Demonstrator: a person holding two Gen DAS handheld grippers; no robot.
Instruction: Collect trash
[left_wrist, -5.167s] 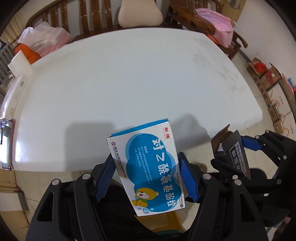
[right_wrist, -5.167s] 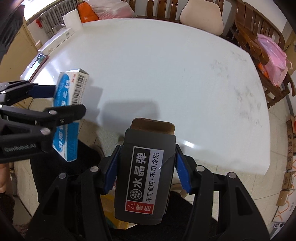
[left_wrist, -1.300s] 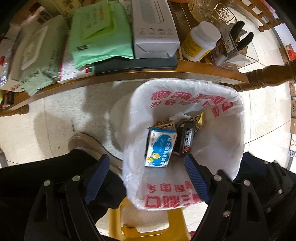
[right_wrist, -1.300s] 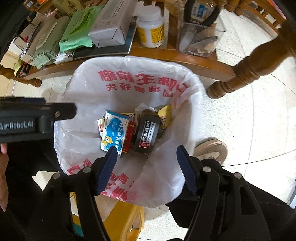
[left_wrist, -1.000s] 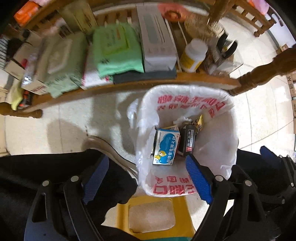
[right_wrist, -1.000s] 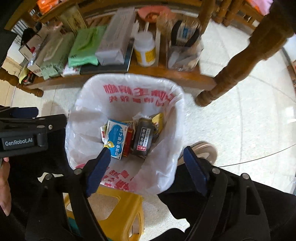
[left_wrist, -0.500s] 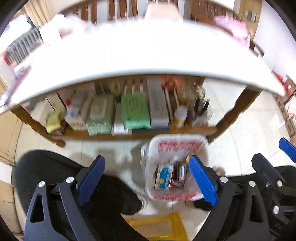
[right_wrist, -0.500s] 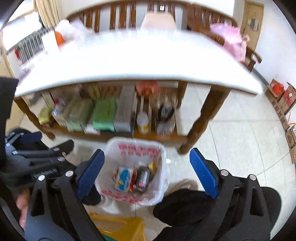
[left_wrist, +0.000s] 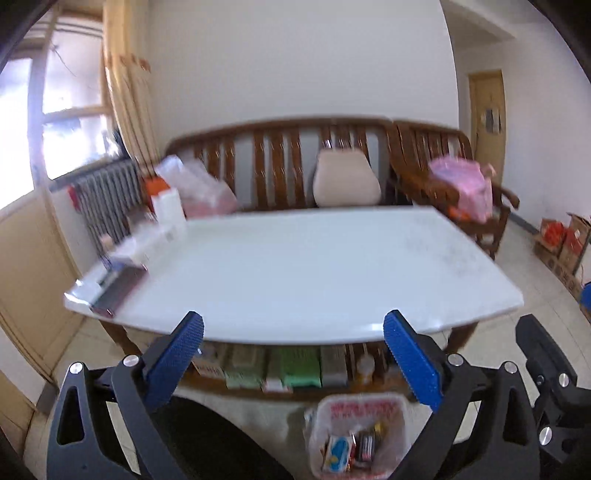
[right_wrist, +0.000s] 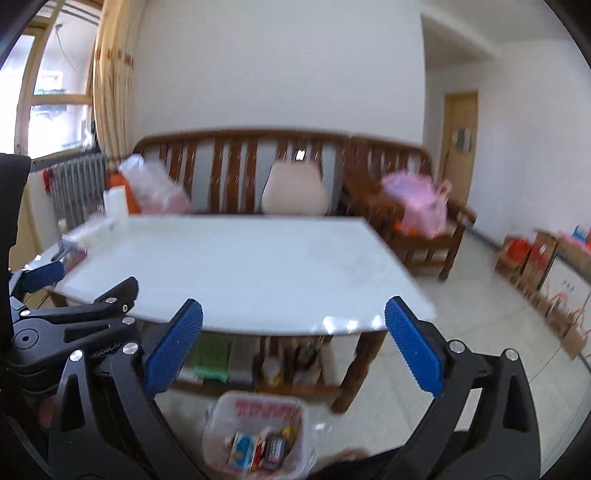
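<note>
Blue-padded left gripper (left_wrist: 291, 354) & right gripper (right_wrist: 293, 345) were raised side by side, aimed across the white desk (left_wrist: 314, 273), jaws just spread wide w/ nothing between. Boxes lay in the lined trash bin (right_wrist: 258, 435) on the floor below.

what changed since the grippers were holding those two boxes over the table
Both boxes were let go: the blue box and black box now lie in the lined bin. The left gripper and right gripper have just been opening, with nothing between their jaws, and now face the white table, which is unchanged.
</note>
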